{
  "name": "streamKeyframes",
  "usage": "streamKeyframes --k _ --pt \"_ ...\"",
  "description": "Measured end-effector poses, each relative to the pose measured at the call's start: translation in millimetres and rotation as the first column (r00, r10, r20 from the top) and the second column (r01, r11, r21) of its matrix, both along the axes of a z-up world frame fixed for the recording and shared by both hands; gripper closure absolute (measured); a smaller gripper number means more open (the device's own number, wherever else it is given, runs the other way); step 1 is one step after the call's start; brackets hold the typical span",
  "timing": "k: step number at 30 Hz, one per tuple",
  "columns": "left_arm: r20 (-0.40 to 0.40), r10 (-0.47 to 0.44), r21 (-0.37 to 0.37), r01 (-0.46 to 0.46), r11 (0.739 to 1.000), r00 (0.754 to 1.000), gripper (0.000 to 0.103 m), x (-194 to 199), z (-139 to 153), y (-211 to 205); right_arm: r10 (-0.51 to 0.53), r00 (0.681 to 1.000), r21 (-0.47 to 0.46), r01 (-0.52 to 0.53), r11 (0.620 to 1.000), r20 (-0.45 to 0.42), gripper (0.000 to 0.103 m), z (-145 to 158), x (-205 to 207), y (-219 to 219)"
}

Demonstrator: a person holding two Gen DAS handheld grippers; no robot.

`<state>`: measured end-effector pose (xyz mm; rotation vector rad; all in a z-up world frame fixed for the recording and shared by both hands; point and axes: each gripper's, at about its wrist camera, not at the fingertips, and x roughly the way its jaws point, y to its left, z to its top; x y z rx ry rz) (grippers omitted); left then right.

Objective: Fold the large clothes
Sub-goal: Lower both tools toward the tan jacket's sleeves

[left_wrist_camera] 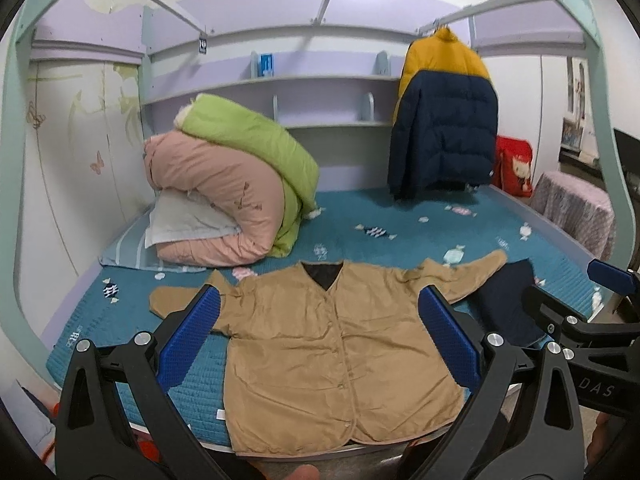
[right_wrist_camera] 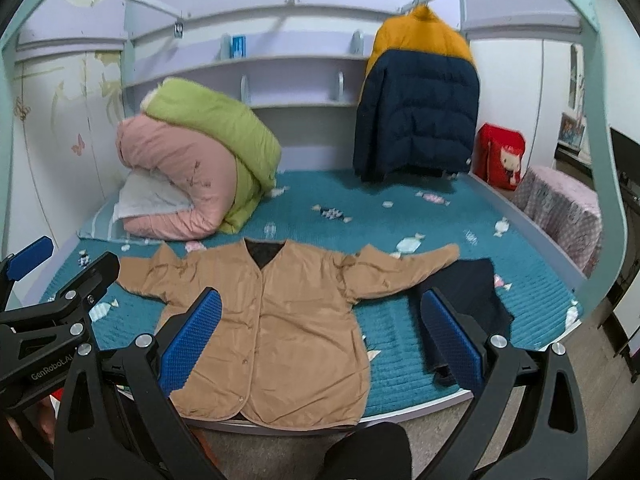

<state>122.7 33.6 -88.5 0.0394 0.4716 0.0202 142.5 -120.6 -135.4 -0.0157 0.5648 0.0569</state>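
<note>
A tan button-front jacket (left_wrist_camera: 320,344) lies flat and face up on the teal bed (left_wrist_camera: 420,224), sleeves spread, hem at the near edge. It also shows in the right wrist view (right_wrist_camera: 288,328). My left gripper (left_wrist_camera: 320,344) is open and empty, held above the jacket's body. My right gripper (right_wrist_camera: 324,336) is open and empty, above the jacket's right side; it also shows at the right edge of the left wrist view (left_wrist_camera: 576,296). A dark navy garment (right_wrist_camera: 464,300) lies under the jacket's right sleeve.
Rolled pink and green quilts (left_wrist_camera: 232,184) with a pillow sit at the back left of the bed. A navy and yellow puffer jacket (left_wrist_camera: 444,120) hangs at the back right. A red bag (left_wrist_camera: 514,168) and a covered stand (left_wrist_camera: 576,208) are at the right.
</note>
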Motion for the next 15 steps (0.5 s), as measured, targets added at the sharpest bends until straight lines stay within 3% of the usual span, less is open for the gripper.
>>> streamKeyframes --k 8,15 --pt "-0.171 -0.011 0.002 0.012 1.0 0.985 0.004 78.1 -72.9 37.7 0.064 0.987 0.015 -0.063 0.998 -0.146 0.007 -55.9 74.8 38.1" --pt "-0.334 0.078 -0.045 -0.099 0.994 0.939 0.004 142.3 -156.4 111.2 0.168 0.945 0.049 -0.16 0.986 -0.281 0.007 -127.3 154.8 99.1"
